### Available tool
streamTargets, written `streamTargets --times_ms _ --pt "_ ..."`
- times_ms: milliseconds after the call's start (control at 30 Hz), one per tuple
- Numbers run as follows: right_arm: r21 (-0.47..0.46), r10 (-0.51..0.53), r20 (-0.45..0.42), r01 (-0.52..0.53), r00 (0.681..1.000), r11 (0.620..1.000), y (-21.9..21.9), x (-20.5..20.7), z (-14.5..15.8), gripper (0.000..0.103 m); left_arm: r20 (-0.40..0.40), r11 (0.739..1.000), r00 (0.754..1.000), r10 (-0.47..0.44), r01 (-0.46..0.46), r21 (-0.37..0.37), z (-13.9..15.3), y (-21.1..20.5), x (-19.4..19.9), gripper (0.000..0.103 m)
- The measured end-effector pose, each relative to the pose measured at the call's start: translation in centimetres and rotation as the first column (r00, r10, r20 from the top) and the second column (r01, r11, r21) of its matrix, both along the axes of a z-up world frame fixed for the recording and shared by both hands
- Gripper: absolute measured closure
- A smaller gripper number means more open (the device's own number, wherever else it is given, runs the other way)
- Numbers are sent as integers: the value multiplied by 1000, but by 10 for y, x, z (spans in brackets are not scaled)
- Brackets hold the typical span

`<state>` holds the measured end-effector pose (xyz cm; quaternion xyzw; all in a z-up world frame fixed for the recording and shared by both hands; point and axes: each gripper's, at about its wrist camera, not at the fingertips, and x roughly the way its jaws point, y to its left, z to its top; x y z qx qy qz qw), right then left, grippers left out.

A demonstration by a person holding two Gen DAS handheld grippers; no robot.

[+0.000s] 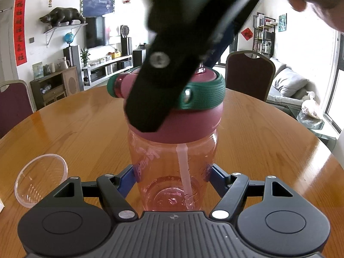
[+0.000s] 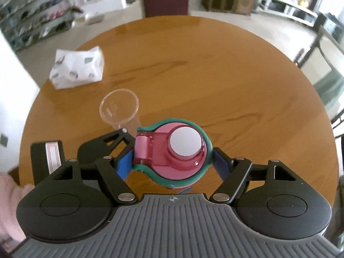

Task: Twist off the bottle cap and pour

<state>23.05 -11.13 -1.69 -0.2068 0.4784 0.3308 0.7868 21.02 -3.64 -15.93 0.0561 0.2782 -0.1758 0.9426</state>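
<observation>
At the near edge of the round tabletop, the left tool pinches the lower body of the bottle, its blue pads pressed against the translucent pink wall on either side. From above, the right tool reaches down over the top of the bottle and closes on the cap, one blue pad against the hinge side and the other against the green rubber band opposite; in the left wrist view its black finger crosses the front of the cap, blurred. The cap is dark pink with a green rim and a pale round button on top, and it sits on the bottle's neck. A pink straw runs down inside the bottle, which stands upright. Just beside the bottle, toward the tabletop's left edge, stands a clear plastic cup, upright and apart from the bottle. Farther out, near the far left edge, lies a white patterned tissue pack.
</observation>
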Motion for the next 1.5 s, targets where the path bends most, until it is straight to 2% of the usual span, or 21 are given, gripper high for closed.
streamTargets --times_ms 100,200,300,433,467,533,600,700,767,833,867,933,967,1033,1167,1333,1400,1500 --pt "-17 142 -4 -142 990 990 0 4 0 27 -1 1000 1000 -3 3 -1 -1 -2 -4 32" --pt "-38 313 -5 -313 950 949 1 5 0 27 -4 1000 1000 -3 3 -2 -1 -2 -4 32" --pt "-65 488 1 -487 873 871 2 5 2 27 -5 1000 1000 -4 4 -1 -2 -1 -3 32" --pt "-97 712 31 -707 701 700 -2 7 -1 27 -10 1000 1000 -2 2 -4 -1 0 1 32" --pt "-94 731 25 -727 682 681 -2 10 -2 27 -10 1000 1000 -3 3 -2 -1 0 2 32" --pt "-87 746 14 -742 666 664 -2 15 -1 27 -10 1000 1000 -6 7 3 -2 0 3 32" --pt "-86 740 12 -737 672 671 -3 15 1 27 -8 1000 1000 -10 10 7 -2 -2 0 32" --pt "-77 700 46 -696 713 714 -8 5 1 22 -10 1000 1000 -6 6 0 -3 0 -2 32" --pt "20 597 57 -599 800 800 -17 1 7 11 -10 1000 1000 -3 3 0 -3 0 -1 32" --pt "117 489 56 -493 870 862 -24 -1 12 10 -10 1000 1000 0 0 0 -3 0 -2 32" --pt "131 416 57 -420 908 898 -25 -3 12 9 -9 1000 1000 1 -1 0 -3 0 -3 32" --pt "151 255 57 -261 965 953 -26 -7 13 9 -8 1000 1000 3 -3 0 -4 0 -4 32" --pt "157 185 53 -191 981 969 -25 -8 12 9 -9 1000 1000 4 -4 0 -4 0 -4 32" --pt "166 45 43 -51 998 985 -23 -11 12 9 -10 1000 1000 4 -4 1 -4 0 -4 32" --pt "145 -86 12 83 996 986 -14 -14 9 13 -10 1000 1000 7 -7 2 -4 0 -3 32" --pt "83 -116 33 113 993 990 -6 -15 9 27 -9 1000 1000 7 -7 3 -5 -1 -9 32" --pt "55 -97 47 95 994 994 -1 -16 7 28 -10 1000 1000 4 -4 3 -5 -2 -11 32" --pt "23 -5 60 4 998 1000 -1 -15 8 31 -11 1000 1000 1 -1 3 -5 -2 -13 32"
